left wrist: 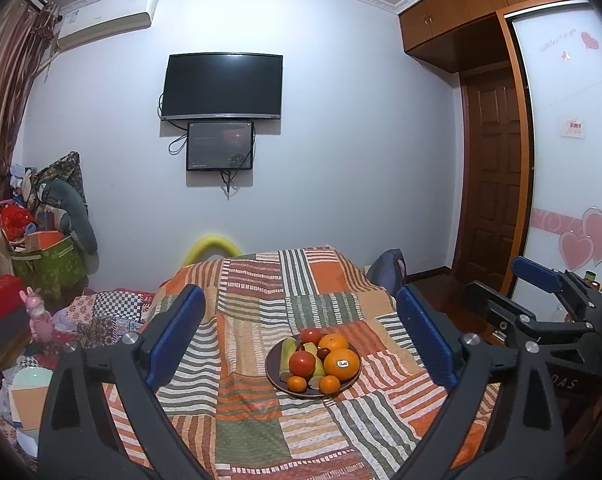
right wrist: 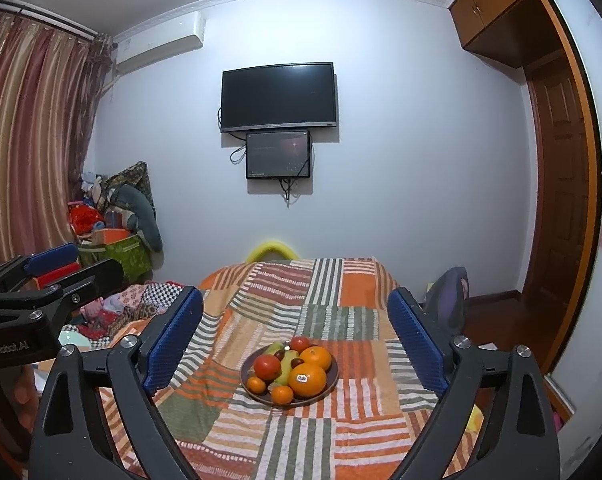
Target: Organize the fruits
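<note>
Both wrist cameras look almost level over the bed (left wrist: 261, 432) toward the wall television (right wrist: 278, 96), sharing the fruit plate (left wrist: 271, 364).

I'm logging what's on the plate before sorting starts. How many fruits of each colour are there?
On the plate, as far as visible:
Orange: 4, two big, two small
Red: 2
Green-yellow: 3
Small dark: 2
Total: 11; more may be hidden.

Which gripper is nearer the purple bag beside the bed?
Right. The purple bag sits just ahead and to the right of the right gripper; the left gripper is further left, so the bag lies farther off to its right.
</note>
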`<state>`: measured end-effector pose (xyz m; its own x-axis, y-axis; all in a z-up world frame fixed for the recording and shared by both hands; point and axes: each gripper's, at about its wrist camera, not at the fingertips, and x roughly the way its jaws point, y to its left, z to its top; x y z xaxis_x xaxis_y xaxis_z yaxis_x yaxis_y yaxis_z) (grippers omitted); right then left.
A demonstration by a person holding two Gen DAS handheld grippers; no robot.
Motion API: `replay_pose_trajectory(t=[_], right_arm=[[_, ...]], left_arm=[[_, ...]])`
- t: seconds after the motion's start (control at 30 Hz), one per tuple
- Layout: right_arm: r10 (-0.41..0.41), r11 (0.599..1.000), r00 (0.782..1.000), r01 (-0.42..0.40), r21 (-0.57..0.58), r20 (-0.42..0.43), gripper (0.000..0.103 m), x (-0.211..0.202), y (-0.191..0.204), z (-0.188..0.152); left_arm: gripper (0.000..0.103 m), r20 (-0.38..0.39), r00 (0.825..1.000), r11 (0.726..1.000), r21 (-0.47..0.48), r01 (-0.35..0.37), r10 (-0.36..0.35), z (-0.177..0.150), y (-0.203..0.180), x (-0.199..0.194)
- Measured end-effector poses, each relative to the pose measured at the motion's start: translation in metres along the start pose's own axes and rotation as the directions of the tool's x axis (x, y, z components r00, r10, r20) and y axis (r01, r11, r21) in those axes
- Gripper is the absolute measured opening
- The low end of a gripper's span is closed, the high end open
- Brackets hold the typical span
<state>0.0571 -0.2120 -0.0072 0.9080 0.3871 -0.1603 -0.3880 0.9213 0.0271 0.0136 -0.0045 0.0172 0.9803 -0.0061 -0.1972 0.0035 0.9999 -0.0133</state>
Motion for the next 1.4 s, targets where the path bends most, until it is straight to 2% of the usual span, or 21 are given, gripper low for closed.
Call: replay_pose_trajectory(t=[0.3,0.47,0.8,1.0,1.4], right_arm=[[-0.005,1.0,1.0,0.005,-0.004,0.001,0.097,-0.002,0.0008,-0.0005],[-0.012,1.0,1.0,0.012,0.004,0.003,0.103,-0.004,0.0007,-0.0002],[-0.017,1.0,1.0,0.017,0.018,-0.009,0.103,-0.0027,-0.0021,0.0029],[-0.022,0.999,1.0,0.022,0.031,-0.011,0.103,-0.002,-0.005,0.0033],[-0.029,0.999,1.0,0.029,0.026,-0.009,0.103,-0.0023,-0.0045,0.0037]], left_arm=[[0.101,-0.009,1.0,1.0,-0.01,-0.003,0.003,-0.0008,0.0016,0.0027],[0.103,-0.014,1.0,1.0,-0.009,-0.003,0.003,-0.0018,0.002,0.0038],[0.103,-0.031,1.0,1.0,-0.015,0.002,-0.003,-0.0028,0.0035,0.0068],[0.103,-0.046,0.999,1.0,-0.007,0.029,-0.029,-0.0036,0.0015,0.0089],[0.103,-0.042,0.999,1.0,-0.018,0.022,-0.023,-0.0031,0.0029,0.0089]])
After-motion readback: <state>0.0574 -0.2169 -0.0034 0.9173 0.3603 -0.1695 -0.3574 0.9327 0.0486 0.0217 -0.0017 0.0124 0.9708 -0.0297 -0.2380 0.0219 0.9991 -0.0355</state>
